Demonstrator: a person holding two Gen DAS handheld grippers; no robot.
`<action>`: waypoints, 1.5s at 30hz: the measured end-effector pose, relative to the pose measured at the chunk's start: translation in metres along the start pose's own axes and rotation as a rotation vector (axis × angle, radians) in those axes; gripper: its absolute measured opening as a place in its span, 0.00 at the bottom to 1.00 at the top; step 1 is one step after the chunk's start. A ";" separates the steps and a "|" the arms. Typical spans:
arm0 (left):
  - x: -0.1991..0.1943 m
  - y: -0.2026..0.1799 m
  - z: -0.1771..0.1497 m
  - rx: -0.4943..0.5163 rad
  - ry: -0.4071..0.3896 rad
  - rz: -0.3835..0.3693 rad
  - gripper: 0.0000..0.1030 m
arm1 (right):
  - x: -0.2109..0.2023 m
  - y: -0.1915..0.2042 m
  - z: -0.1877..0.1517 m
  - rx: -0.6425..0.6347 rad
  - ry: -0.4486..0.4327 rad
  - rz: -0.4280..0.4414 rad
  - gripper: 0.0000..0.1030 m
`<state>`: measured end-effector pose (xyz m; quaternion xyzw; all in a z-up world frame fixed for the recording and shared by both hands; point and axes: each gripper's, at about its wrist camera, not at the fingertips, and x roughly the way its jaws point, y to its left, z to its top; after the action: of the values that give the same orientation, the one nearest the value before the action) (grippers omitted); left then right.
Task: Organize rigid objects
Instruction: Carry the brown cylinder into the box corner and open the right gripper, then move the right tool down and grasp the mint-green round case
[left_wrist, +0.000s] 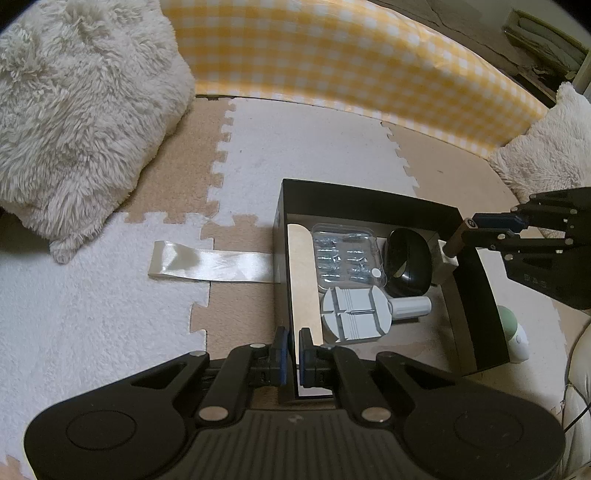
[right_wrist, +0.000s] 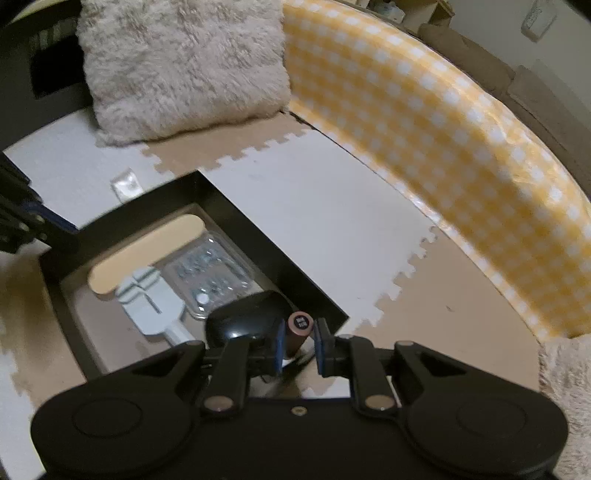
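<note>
While the left gripper (left_wrist: 291, 341) pinches the near wall of the black box (left_wrist: 480, 295), the right gripper (right_wrist: 298, 341) clamps a small brown tube (right_wrist: 298, 330) just over the box's corner, right beside the black case (right_wrist: 240, 321) inside.

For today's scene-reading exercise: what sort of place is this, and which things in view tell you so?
Probably a home living room or play corner at floor level: interlocking foam floor mats, fluffy cushions and a yellow gingham padded barrier around a black box of small items.
</note>
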<state>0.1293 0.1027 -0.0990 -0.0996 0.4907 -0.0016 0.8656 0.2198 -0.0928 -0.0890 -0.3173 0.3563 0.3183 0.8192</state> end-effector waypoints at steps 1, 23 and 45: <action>0.000 0.000 0.000 0.000 0.000 0.000 0.04 | 0.001 -0.001 -0.002 0.010 0.002 -0.013 0.17; 0.001 0.000 0.000 0.004 0.000 0.003 0.04 | -0.080 -0.038 -0.043 0.522 -0.136 0.001 0.99; 0.001 0.000 0.000 0.004 0.001 0.003 0.04 | -0.007 -0.024 -0.086 0.303 0.291 -0.029 0.92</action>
<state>0.1298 0.1029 -0.0995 -0.0971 0.4911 -0.0014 0.8657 0.2013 -0.1738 -0.1233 -0.2383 0.5101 0.2001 0.8019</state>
